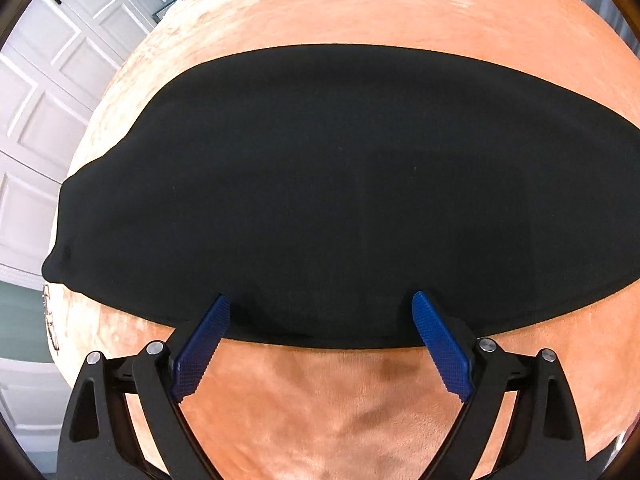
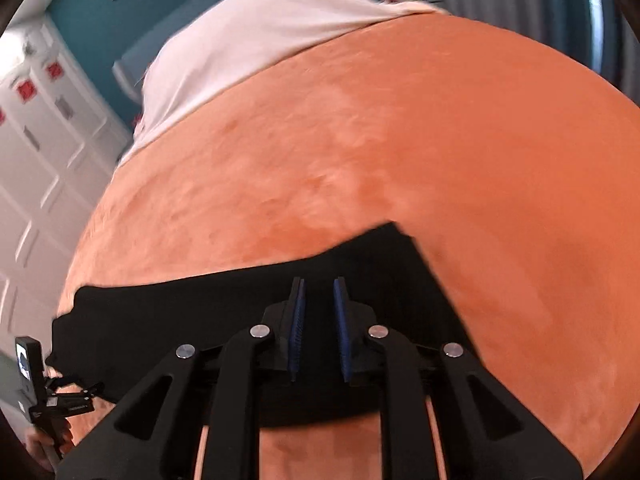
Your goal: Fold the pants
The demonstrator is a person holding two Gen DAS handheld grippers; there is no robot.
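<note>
Left gripper [image 1: 320,300]: jaws wide, empty, over black pants [image 1: 320,184] hem on orange bed cover [image 1: 320,400]. Right gripper [image 2: 319,284]: jaws narrowly apart, grip uncertain. Step: seizing edge; next, close, fold over.

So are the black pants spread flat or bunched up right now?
Spread flat: the black pants lie smooth on the orange blanket, edges clean, no bunching visible. Whether already folded once, cannot tell.

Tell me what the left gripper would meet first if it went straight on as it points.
Probably the near edge of the black pants, between the open jaws of the left gripper; the orange blanket lies beneath.
</note>
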